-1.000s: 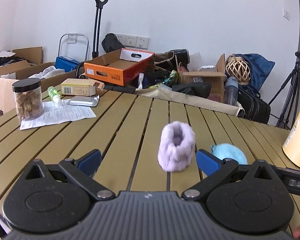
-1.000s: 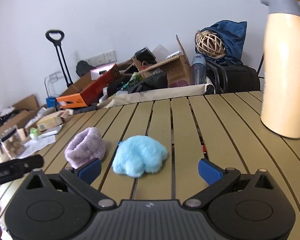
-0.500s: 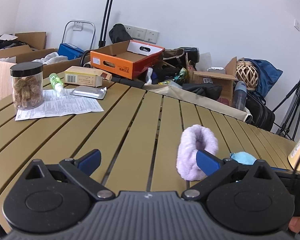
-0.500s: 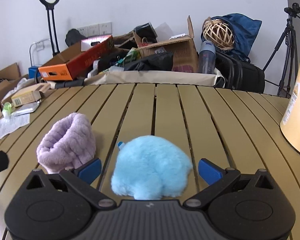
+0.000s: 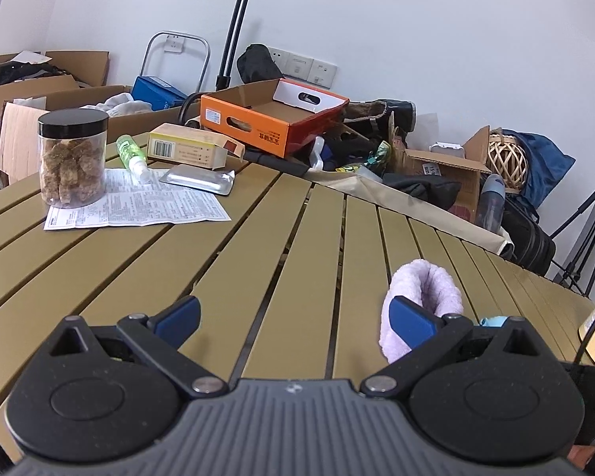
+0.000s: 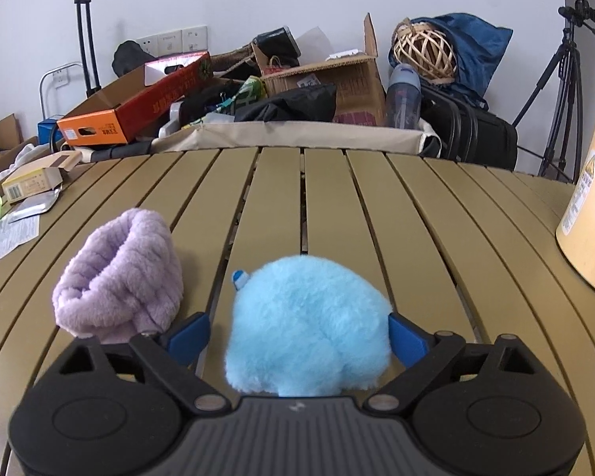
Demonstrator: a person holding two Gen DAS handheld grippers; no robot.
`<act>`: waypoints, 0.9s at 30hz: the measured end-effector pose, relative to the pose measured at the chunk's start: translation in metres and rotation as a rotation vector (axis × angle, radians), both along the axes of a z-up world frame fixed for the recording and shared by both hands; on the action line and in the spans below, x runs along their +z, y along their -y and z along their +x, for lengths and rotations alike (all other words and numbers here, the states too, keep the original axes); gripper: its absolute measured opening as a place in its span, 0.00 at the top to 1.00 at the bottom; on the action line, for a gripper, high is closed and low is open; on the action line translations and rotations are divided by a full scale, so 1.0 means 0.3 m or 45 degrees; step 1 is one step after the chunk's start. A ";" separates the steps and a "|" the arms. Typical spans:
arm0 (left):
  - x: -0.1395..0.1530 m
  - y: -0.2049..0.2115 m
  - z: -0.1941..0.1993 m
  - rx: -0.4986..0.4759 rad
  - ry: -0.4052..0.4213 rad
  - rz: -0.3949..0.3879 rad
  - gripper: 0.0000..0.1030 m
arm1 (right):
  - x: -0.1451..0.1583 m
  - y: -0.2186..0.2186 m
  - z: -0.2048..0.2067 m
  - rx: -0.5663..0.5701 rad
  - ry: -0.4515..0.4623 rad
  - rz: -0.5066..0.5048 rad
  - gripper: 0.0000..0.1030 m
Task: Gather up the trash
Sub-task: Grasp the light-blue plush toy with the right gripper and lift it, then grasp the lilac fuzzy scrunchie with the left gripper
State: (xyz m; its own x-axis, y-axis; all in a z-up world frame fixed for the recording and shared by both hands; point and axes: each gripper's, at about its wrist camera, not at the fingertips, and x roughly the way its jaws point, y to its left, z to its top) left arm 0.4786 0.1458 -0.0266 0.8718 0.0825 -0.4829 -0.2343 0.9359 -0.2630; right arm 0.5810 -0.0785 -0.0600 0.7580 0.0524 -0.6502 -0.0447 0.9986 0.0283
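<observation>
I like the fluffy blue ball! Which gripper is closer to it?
Right. The right gripper has the blue ball between its closing fingers; the left gripper sits off beside it.

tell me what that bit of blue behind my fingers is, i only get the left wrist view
Observer: A fluffy light-blue ball, lying on the olive slatted table beside the lilac fluffy band, not touching it.
Operator: is it gripped
Observer: Not yet. It sits between the fingers of the right gripper, which have just been closing; a gap shows on the band's side.
</observation>
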 end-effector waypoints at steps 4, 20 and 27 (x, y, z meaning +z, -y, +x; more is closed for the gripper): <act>0.002 0.011 0.001 -0.012 0.004 0.004 0.00 | 0.000 0.018 -0.009 -0.009 0.014 0.018 0.28; 0.003 0.096 -0.010 -0.056 0.042 0.002 0.00 | 0.080 0.210 -0.173 -0.023 0.194 0.175 0.31; 0.036 0.204 -0.005 -0.104 0.042 -0.006 0.00 | 0.108 0.437 -0.317 -0.104 0.309 0.231 0.31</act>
State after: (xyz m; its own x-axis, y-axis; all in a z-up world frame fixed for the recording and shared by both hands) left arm 0.4772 0.0846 -0.0157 0.8908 0.0079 -0.4542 -0.1481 0.9503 -0.2739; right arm 0.4860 -0.2096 -0.0276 0.8962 0.0837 -0.4357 0.0080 0.9788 0.2045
